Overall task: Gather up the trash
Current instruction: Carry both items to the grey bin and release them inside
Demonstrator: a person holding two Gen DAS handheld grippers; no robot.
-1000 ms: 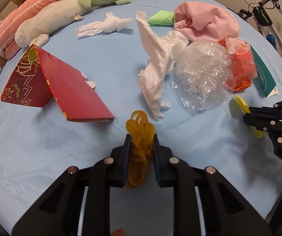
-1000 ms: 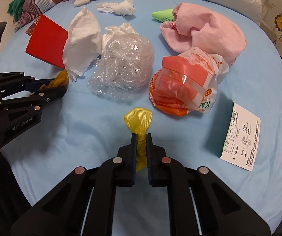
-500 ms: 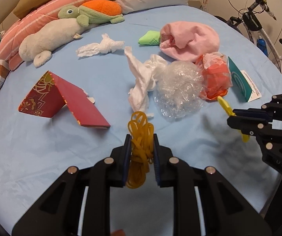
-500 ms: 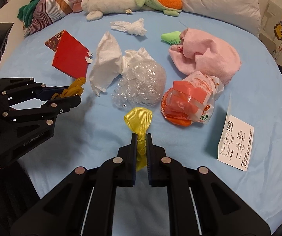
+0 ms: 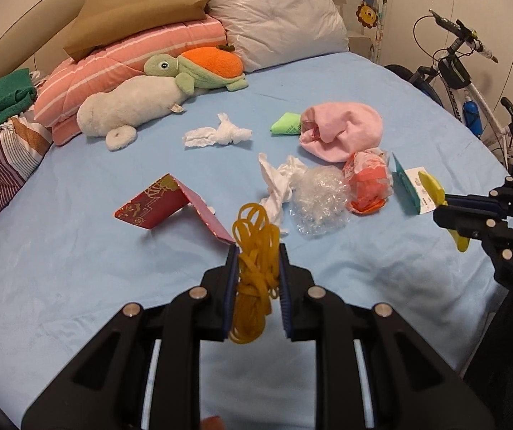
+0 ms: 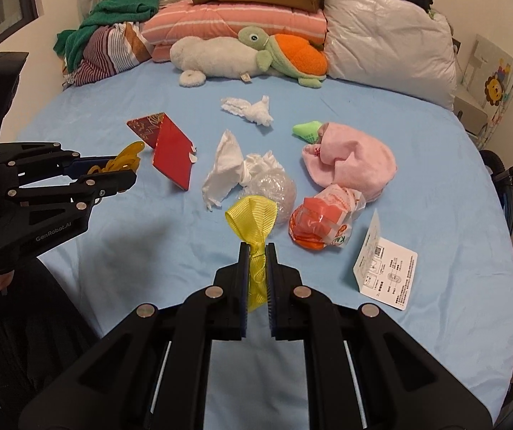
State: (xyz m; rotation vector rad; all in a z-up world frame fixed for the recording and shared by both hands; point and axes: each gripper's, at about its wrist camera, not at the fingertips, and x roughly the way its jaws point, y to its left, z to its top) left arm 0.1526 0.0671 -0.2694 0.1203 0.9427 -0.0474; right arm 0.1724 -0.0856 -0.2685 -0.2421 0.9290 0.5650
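Note:
My left gripper [image 5: 256, 254] is shut on a bunch of yellow rubber bands [image 5: 256, 247] and holds it high above the blue bed [image 5: 77, 258]; it also shows in the right wrist view [image 6: 127, 168]. My right gripper [image 6: 256, 251] is shut on a yellow ribbon [image 6: 254, 222], also lifted; it shows at the right in the left wrist view [image 5: 439, 200]. On the bed lie a red envelope [image 5: 163, 204], white tissues [image 5: 277, 182], a second tissue [image 5: 217, 134], clear plastic wrap [image 5: 319, 197], an orange bag [image 5: 367, 182] and a paper card [image 6: 385, 268].
A pink cloth [image 5: 342, 132] and a green sock [image 5: 285, 125] lie further back. Plush toys [image 5: 156, 96], pillows [image 5: 277, 18] and folded clothes [image 5: 2, 136] line the head of the bed. A bicycle [image 5: 471, 82] stands at the right.
Both grippers have risen and pulled back from the bed with their loads, so the trash pile looks smaller and farther away. The items on the bed have not moved.

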